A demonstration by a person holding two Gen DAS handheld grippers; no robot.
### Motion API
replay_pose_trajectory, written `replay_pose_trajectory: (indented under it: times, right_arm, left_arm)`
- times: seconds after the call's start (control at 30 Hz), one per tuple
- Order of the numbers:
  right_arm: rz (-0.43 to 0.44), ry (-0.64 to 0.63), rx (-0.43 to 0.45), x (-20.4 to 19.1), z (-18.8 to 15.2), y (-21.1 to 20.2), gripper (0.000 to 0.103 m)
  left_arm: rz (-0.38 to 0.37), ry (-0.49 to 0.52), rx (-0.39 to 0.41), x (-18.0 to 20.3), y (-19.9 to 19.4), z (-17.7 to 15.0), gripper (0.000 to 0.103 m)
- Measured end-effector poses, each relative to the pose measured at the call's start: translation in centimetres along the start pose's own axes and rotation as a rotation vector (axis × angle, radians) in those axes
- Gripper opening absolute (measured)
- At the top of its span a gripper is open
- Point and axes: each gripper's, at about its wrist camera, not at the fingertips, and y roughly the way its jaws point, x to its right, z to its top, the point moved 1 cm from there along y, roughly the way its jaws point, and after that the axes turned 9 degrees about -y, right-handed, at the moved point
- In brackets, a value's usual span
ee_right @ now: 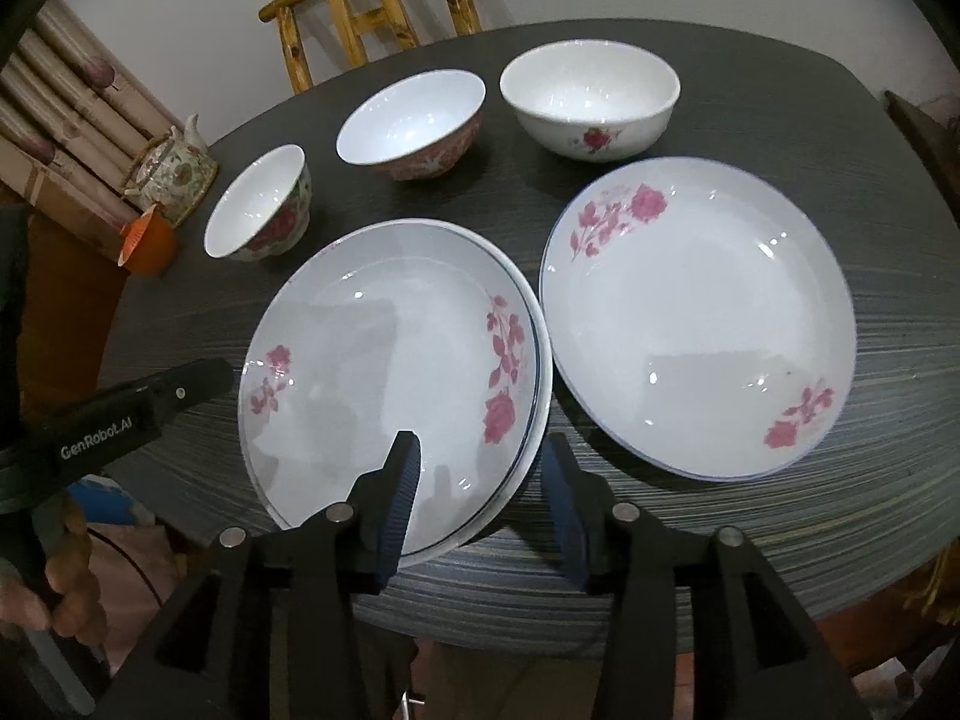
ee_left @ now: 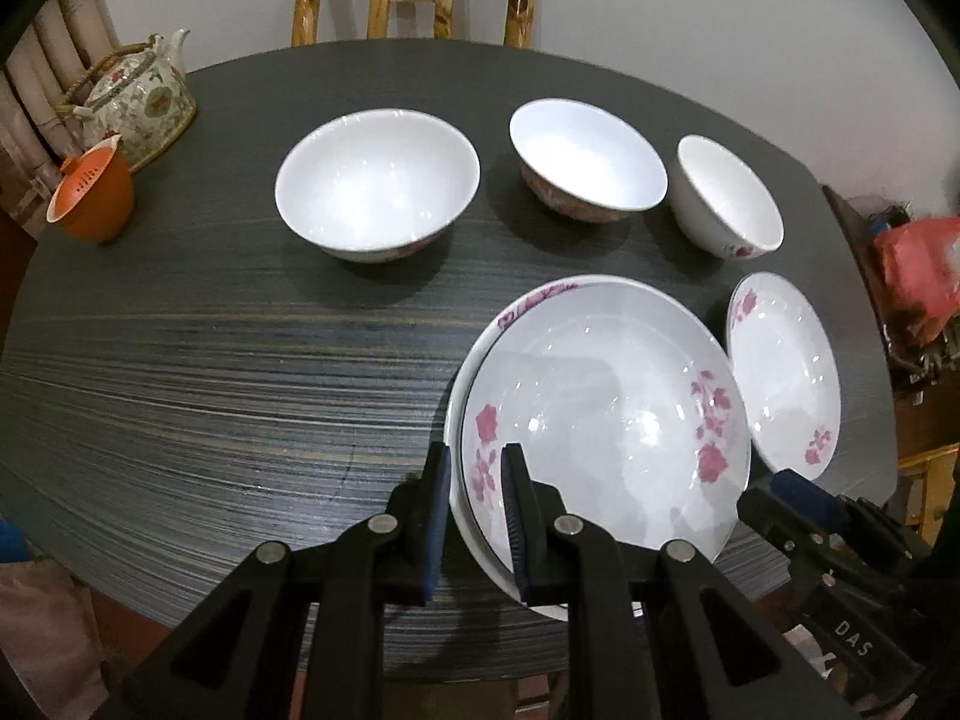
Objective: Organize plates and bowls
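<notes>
I have two flowered plates nested together near the table's (ee_right: 780, 540) front edge, the top plate (ee_right: 390, 372) sitting inside the lower plate (ee_right: 543, 384), whose blue-lined rim peeks out at about 3 o'clock. My left gripper (ee_left: 477, 516) pinches the near-left rim of that stack, its fingers (ee_left: 519, 510) closed on both rims, one outside and one over the inner wall. My right gripper (ee_right: 477, 504) straddles the rim at the stack's 5 o'clock, but its fingers (ee_right: 405, 492) stand parted with clear gaps, pressing on nothing.

A third plate (ee_right: 696, 324) lies just beside the stack at 3 o'clock, almost touching it. Three bowls stand behind: a small bowl (ee_right: 258, 210) at 11 o'clock, a pink-patterned bowl (ee_right: 414, 126) at 12, a white bowl (ee_right: 591, 102) at 1.

These look like glazed ceramic: stiff, fairly heavy, slick and chippable. I judge the rim is the only real hold, taken deep so the pads bite past the lip, and kept level, since a tilted glazed plate would slide off its mate. Set-downs should be gentle.
</notes>
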Motion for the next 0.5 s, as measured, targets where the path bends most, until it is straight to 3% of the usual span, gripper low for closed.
replay_pose_trajectory:
  times: [0.23, 0.3, 0.33, 0.5]
  right_arm:
    - [-0.020, -0.004, 0.047, 1.3, 0.2, -1.8, 0.041]
    - [-0.046, -0.012, 0.075, 1.8, 0.2, -2.6, 0.041]
    - [-0.060, -0.024, 0.093, 2.0, 0.2, -3.1, 0.041]
    - [-0.102, -0.054, 0.165, 4.2, 0.2, -5.5, 0.041]
  left_arm:
    - [-0.002, 0.075, 0.161, 1.3, -2.7, 0.2, 0.019]
    - [0.005, 0.092, 0.204, 1.6, -3.3, 0.3, 0.024]
    - [0.009, 0.095, 0.212, 1.8, -3.5, 0.4, 0.029]
    - [0.013, 0.120, 0.196, 3.3, -3.1, 1.3, 0.030]
